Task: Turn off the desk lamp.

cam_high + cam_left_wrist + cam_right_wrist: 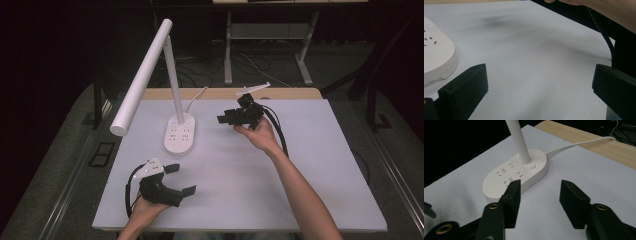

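Centrally, toward twelve o'clock on the white bench, stands a white desk lamp: its oval base carries rows of socket holes and a small round button, an upright stem rises from the far end, and a long tube head slants out toward nine o'clock, well above the bench. A white cord leaves the base toward the wooden strip at the bench's far edge. At three o'clock of the base, near it but apart, the right tongs hover in a raised hand, pointed at the base, jaws moderately parted and holding nothing. At six o'clock of the base, near the bench's front edge, the left tongs rest low in the other hand, jaws spread wide and empty.
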{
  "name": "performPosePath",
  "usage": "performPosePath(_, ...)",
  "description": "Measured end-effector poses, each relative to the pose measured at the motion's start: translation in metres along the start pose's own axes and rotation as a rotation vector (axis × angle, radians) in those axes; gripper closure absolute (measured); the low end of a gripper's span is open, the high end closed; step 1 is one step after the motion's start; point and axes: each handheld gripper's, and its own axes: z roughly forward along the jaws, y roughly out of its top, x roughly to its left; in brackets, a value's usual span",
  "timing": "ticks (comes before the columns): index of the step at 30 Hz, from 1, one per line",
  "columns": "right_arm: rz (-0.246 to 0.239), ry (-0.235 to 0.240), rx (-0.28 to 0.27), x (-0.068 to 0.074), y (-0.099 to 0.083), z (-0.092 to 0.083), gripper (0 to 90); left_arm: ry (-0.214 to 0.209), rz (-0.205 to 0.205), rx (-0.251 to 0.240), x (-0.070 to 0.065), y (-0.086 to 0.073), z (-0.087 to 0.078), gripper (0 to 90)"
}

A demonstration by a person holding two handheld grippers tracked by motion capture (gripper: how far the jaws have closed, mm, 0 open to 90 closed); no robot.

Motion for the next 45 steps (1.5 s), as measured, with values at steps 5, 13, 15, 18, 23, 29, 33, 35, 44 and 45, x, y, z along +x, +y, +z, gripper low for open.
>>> performPosePath(5, 0.008, -0.007, -0.004, 0.002, -0.014, -0.022, 25.2, -0.006, 0.002, 0.006, -0.002, 0.000, 0.002, 0.0)
performPosePath(13, 0.018, -0.007, -0.006, 0.008, -0.040, -0.055, 0.5, -0.005, 0.003, 0.008, -0.002, 0.000, 0.001, 0.0)
performPosePath(15, 0.016, -0.010, -0.009, 0.011, -0.047, -0.063, 0.5, -0.004, 0.002, 0.007, -0.002, 0.000, 0.001, 0.0)
performPosePath(18, 0.005, -0.023, -0.004, 0.016, -0.055, -0.074, 0.5, -0.003, 0.004, 0.010, -0.002, 0.000, 0.001, 0.0)
performPosePath(23, 0.008, -0.035, -0.031, 0.021, -0.074, -0.090, 0.6, -0.001, 0.001, 0.015, -0.002, 0.000, 0.001, 0.0)
performPosePath(29, 0.029, -0.053, -0.038, 0.024, -0.106, -0.107, 0.6, 0.005, 0.002, 0.012, -0.001, 0.000, -0.001, 0.0)
performPosePath(33, 0.052, -0.069, -0.047, 0.026, -0.126, -0.119, 0.6, 0.006, 0.001, 0.018, -0.001, -0.001, 0.000, 0.0)
performPosePath(35, 0.066, -0.078, -0.060, 0.027, -0.133, -0.125, 0.6, 0.005, 0.003, 0.019, -0.002, -0.001, 0.000, 0.0)
performPosePath(44, 0.115, -0.103, -0.093, 0.030, -0.170, -0.145, 0.6, 0.004, 0.003, 0.023, -0.003, -0.002, 0.000, 0.0)
performPosePath(45, 0.127, -0.105, -0.094, 0.031, -0.175, -0.145, 0.6, 0.004, 0.003, 0.023, -0.003, -0.002, 0.000, 0.0)
